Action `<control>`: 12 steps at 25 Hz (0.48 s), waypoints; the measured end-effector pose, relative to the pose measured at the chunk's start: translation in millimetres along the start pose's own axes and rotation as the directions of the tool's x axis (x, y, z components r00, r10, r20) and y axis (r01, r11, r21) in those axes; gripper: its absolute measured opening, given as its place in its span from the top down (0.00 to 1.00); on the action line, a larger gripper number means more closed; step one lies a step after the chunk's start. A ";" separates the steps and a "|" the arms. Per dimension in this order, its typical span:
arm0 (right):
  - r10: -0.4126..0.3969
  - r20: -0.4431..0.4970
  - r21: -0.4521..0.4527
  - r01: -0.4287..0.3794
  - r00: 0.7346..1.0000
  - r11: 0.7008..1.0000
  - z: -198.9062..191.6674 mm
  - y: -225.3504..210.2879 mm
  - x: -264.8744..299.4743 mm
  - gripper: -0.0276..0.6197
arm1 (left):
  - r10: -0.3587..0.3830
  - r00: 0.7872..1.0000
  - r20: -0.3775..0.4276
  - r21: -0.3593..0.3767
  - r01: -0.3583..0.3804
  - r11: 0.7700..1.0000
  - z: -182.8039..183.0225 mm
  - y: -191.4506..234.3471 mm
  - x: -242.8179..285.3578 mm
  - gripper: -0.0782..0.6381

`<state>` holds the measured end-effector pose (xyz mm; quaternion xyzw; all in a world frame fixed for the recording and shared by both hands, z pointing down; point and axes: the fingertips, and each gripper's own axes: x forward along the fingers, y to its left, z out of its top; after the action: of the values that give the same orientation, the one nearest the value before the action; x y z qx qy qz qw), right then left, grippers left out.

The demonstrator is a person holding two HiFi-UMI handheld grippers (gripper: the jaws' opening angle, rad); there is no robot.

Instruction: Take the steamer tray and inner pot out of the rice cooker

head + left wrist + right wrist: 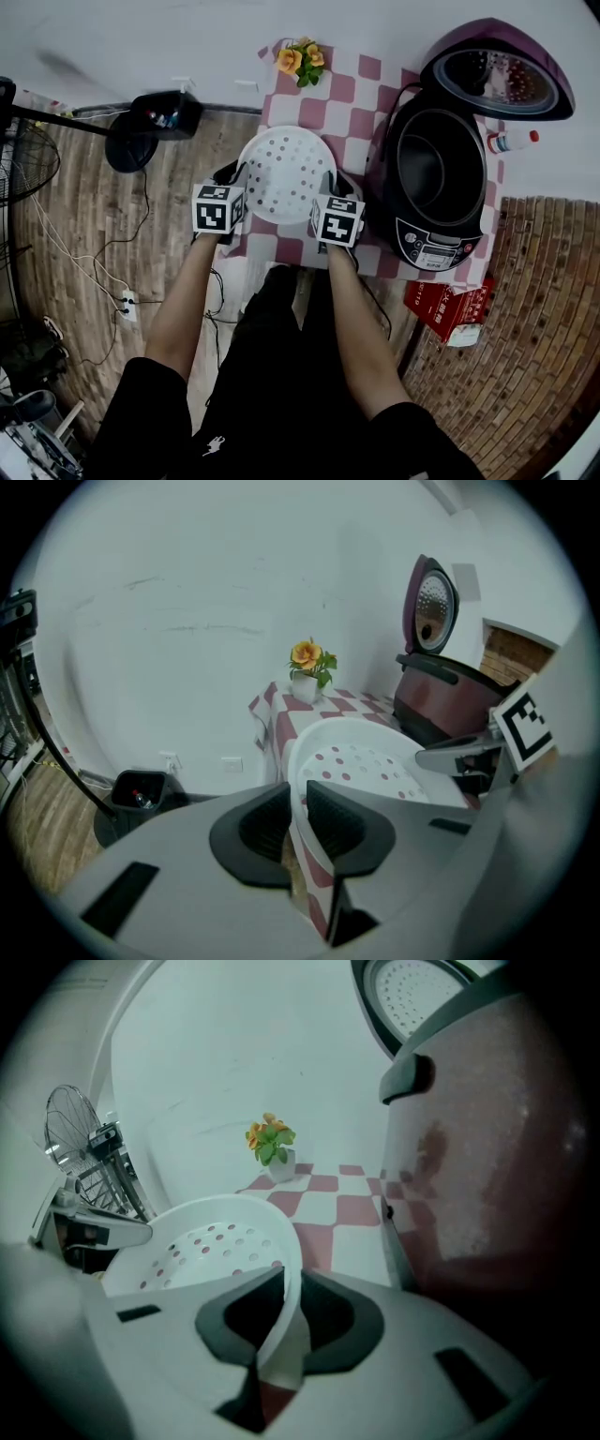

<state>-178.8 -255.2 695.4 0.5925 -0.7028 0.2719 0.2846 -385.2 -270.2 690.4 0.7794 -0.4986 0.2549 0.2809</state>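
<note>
Left tongs (237,178) are clamped on the near-left rim of the steamer tray (286,173); right tongs (330,185) are clamped on its near-right rim. The tray sits over the checked table (319,112), just left of the open rice cooker (441,202). The inner pot (424,169) remains inside the cooker.

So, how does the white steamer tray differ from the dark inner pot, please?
The white perforated steamer tray is out, over the checked tablecloth; the dark inner pot sits inside the maroon rice cooker. The left gripper and right gripper clamp the tray's rim; nothing touches the pot. The tray is shallow, the pot deep. Both are round.
</note>
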 end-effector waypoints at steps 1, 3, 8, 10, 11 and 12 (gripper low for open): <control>0.001 0.001 -0.001 -0.001 1.000 1.000 0.3 -0.1 0.2 0.89 | 0.000 1.000 0.000 -0.003 0.000 1.000 0.2 0.2 0.2 0.81; 0.002 0.005 -0.001 -0.002 1.000 1.000 0.8 -0.2 0.5 0.89 | 0.002 1.000 -0.001 -0.002 -0.002 1.000 0.5 0.5 0.5 0.81; -0.014 0.019 -0.011 0.014 1.000 1.000 2.4 -0.9 -0.4 0.84 | 0.014 1.000 -0.019 0.022 -0.013 1.000 -2.7 1.7 1.7 0.73; -0.028 0.029 -0.020 0.028 0.999 0.999 4.8 -2.2 -2.4 0.81 | 0.022 1.000 -0.018 0.024 -0.022 0.999 -2.9 3.1 -0.7 0.70; -0.033 0.039 -0.024 0.034 0.999 0.999 6.9 -2.7 -3.9 0.81 | 0.028 1.000 -0.014 0.028 -0.028 0.999 -2.1 3.6 -2.3 0.68; -0.036 0.050 -0.027 0.037 0.998 0.999 9.2 -3.2 -5.9 0.81 | 0.034 0.999 -0.008 0.032 -0.034 0.999 -0.8 3.7 -4.2 0.68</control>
<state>-175.5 -258.3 684.9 0.6078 -0.7023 0.2423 0.2804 -390.2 -268.3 688.8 0.7741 -0.5064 0.2712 0.2661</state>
